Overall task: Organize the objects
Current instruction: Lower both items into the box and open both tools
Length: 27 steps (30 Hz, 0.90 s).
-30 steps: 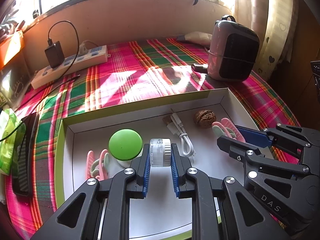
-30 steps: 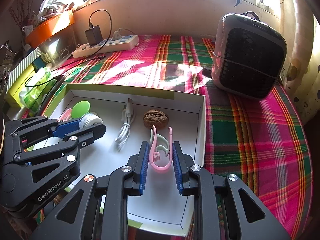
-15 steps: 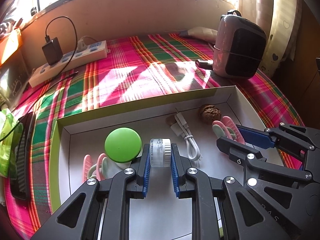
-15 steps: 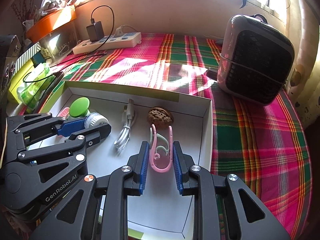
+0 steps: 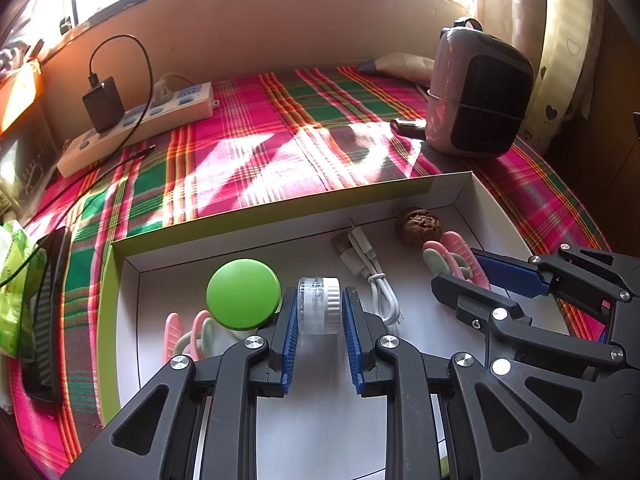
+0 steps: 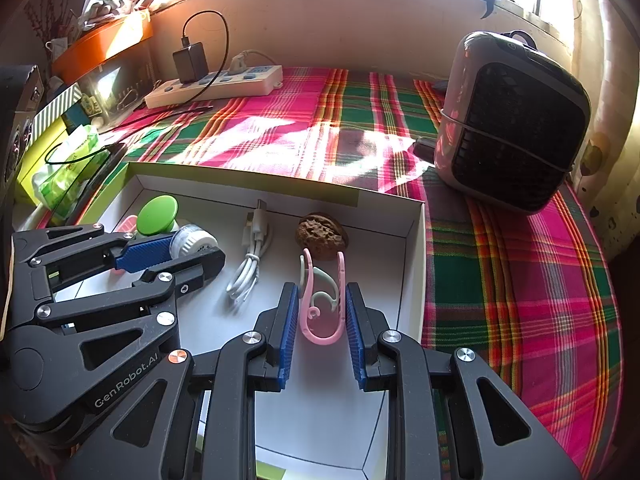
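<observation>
A shallow white box with a green rim (image 5: 280, 204) (image 6: 248, 176) lies on the plaid cloth. My left gripper (image 5: 319, 312) is shut on a small clear-and-white round jar (image 5: 319, 305), held over the box; it also shows in the right wrist view (image 6: 194, 240). My right gripper (image 6: 322, 308) is shut on a pink and pale-green clip (image 6: 322, 300) over the box's right part; it also shows in the left wrist view (image 5: 456, 262). In the box lie a green-capped item (image 5: 243, 294), a second pink clip (image 5: 188, 334), a white USB cable (image 5: 372, 268) and a walnut (image 5: 419, 226).
A pink and black fan heater (image 5: 480, 96) (image 6: 516, 120) stands at the back right. A white power strip with a black charger (image 5: 136, 124) lies at the back left. A phone (image 5: 44, 312) and a green packet (image 5: 12, 280) lie left of the box.
Both grippers have kept their hold and pulled back and up a little; the box and cloth show slightly farther off. Nothing in the box has moved.
</observation>
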Each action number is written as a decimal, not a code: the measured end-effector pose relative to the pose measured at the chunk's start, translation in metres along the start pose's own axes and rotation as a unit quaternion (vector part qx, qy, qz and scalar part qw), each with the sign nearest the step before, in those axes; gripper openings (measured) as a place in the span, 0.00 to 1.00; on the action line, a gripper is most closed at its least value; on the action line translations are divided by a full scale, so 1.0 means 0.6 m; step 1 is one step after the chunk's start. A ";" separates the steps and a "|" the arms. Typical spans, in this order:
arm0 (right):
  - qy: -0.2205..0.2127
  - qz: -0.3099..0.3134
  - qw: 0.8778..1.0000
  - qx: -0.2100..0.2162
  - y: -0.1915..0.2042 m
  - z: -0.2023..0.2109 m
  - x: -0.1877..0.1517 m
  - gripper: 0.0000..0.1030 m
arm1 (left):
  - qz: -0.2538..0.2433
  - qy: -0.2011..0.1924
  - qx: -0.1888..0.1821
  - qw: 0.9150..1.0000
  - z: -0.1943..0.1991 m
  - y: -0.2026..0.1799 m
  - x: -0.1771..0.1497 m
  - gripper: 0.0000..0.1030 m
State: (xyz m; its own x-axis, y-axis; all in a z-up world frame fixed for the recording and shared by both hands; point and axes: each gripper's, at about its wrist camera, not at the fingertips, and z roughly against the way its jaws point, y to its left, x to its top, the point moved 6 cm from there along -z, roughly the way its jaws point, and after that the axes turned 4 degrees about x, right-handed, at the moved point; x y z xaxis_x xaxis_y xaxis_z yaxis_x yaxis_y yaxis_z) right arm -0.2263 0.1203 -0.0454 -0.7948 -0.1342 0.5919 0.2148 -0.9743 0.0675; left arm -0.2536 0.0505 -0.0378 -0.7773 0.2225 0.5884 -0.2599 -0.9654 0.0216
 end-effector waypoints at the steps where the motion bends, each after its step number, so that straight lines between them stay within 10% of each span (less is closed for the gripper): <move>1: 0.000 0.001 1.000 0.000 0.000 0.000 0.000 0.24 | 0.000 0.000 0.001 1.000 0.000 0.000 0.000 0.20; 27: -0.007 0.006 1.000 -0.018 0.001 0.014 -0.005 0.37 | 0.004 -0.005 0.011 1.000 0.024 0.004 -0.011 0.29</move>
State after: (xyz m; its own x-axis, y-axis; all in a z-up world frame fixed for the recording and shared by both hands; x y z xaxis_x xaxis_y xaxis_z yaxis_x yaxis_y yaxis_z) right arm -0.2190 0.1216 -0.0401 -0.7845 -0.1445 0.6031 0.2042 -0.9784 0.0311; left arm -0.2406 0.0449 -0.0302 -0.7732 0.2143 0.5969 -0.2422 -0.9696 0.0345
